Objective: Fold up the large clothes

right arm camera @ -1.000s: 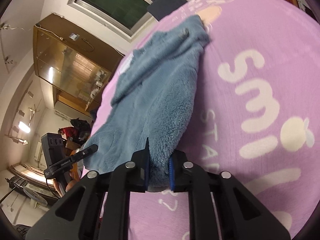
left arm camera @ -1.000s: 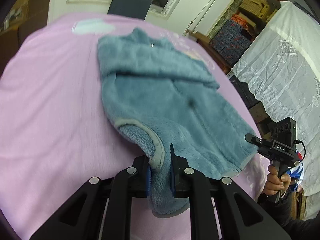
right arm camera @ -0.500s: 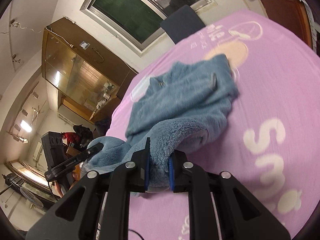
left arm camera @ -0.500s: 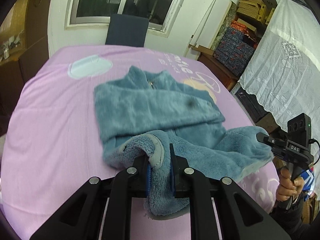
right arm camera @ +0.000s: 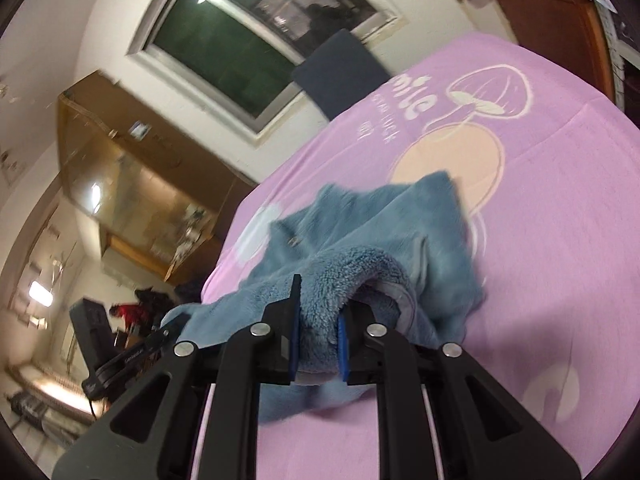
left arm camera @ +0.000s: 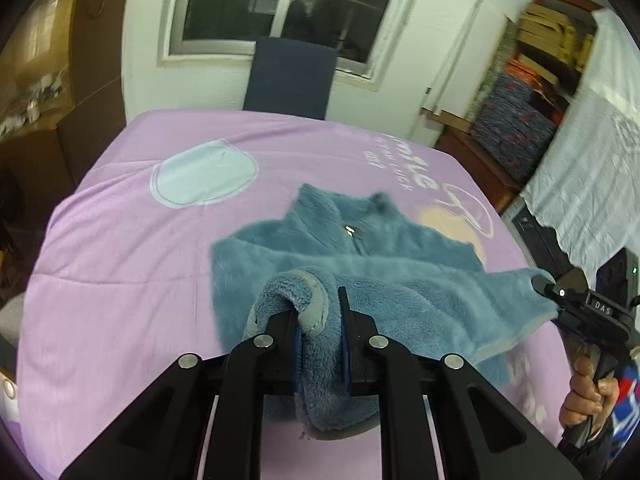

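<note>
1. Left gripper [left arm camera: 320,332], bottom centre of the left wrist view: clamped on the grey-trimmed hem of the blue fleece jacket [left arm camera: 360,276].
2. Right gripper [right arm camera: 318,336]: pinching another hem corner (fleece bunched between the pads).
3. Jacket collar at frame centre, lying on the pink bedspread [left arm camera: 120,264]; hem lifted off it.
4. Dark chair [left arm camera: 290,78] under the window [left arm camera: 288,8], top centre.
</note>
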`<state>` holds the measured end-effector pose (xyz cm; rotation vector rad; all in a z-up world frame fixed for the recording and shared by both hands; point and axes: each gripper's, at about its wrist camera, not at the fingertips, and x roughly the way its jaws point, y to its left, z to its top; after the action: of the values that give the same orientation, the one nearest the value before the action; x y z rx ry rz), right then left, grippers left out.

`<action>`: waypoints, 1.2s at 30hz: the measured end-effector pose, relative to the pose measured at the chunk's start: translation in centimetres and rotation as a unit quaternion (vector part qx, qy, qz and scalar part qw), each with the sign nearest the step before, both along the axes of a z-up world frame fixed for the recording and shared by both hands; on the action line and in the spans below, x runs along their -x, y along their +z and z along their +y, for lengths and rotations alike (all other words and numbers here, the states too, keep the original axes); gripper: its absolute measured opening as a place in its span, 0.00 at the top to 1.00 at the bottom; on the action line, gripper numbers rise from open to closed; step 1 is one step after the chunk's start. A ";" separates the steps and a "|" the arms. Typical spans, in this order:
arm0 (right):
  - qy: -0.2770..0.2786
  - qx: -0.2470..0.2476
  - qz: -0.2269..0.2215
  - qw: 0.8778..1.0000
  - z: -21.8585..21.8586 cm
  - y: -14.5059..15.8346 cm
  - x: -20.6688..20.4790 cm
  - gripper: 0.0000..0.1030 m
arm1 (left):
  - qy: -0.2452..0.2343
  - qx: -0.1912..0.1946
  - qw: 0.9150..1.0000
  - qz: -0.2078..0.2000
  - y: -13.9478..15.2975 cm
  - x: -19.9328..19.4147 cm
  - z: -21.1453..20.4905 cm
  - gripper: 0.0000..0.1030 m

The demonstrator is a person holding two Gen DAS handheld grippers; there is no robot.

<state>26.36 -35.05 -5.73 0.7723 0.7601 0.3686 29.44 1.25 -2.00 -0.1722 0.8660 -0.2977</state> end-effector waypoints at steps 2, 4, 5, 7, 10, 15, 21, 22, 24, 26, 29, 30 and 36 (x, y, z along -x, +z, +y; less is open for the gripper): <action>-0.002 -0.017 0.013 1.000 -0.2 -1.1 -2.1 0.87 | 0.007 0.010 1.000 0.015 -1.0 -1.6 0.2 0.86; -0.006 -0.017 0.024 1.000 0.1 -2.2 -4.1 0.87 | 0.017 0.006 0.999 0.031 -2.5 -3.3 0.1 0.86; -0.007 -0.017 0.028 0.999 0.2 -2.6 -4.8 0.86 | 0.020 0.003 0.999 0.038 -3.3 -4.0 0.0 0.86; -0.013 -0.019 0.041 0.999 0.3 -3.9 -6.4 0.86 | 0.028 -0.004 0.998 0.051 -4.8 -5.1 0.0 0.85; -0.020 -0.031 0.054 0.998 0.1 -5.9 -7.6 0.87 | 0.036 0.003 0.997 0.062 -6.9 -6.4 0.4 0.83; -0.009 -0.068 0.041 0.997 -0.7 -6.8 -7.6 0.82 | 0.035 0.026 0.998 0.053 -7.4 -6.5 1.0 0.82; -0.014 -0.065 -0.041 0.997 -2.0 -2.4 -4.7 0.42 | 0.043 0.080 0.996 0.015 -3.9 -3.1 4.2 0.27; -0.017 -0.060 -0.049 0.997 -2.2 -1.9 -4.1 0.42 | 0.052 0.072 0.996 0.007 -3.4 -2.5 4.7 0.24; -0.023 -0.050 -0.053 0.997 -2.3 -1.5 -3.4 0.42 | 0.056 0.064 0.996 0.004 -3.0 -1.7 5.6 0.24; -0.019 -0.015 -0.047 0.999 -1.6 -1.7 -3.0 0.44 | 0.062 0.055 0.996 0.013 -3.3 -1.3 6.4 0.24; -0.011 0.055 -0.029 0.998 0.0 -2.2 -3.2 0.55 | 0.057 0.033 0.998 0.025 -4.3 -0.9 6.5 0.25; -0.004 0.069 -0.027 0.997 0.6 -2.3 -3.2 0.56 | 0.046 0.021 0.998 0.026 -4.6 -0.6 6.2 0.25; 0.020 0.167 -0.031 0.985 3.8 -2.1 -3.2 0.57 | 0.004 -0.082 0.996 0.018 -5.5 -1.0 2.0 0.25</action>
<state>29.59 -31.25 -7.80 0.4287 0.7560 0.2898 30.45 3.22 -7.48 -0.0288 0.9207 -0.2146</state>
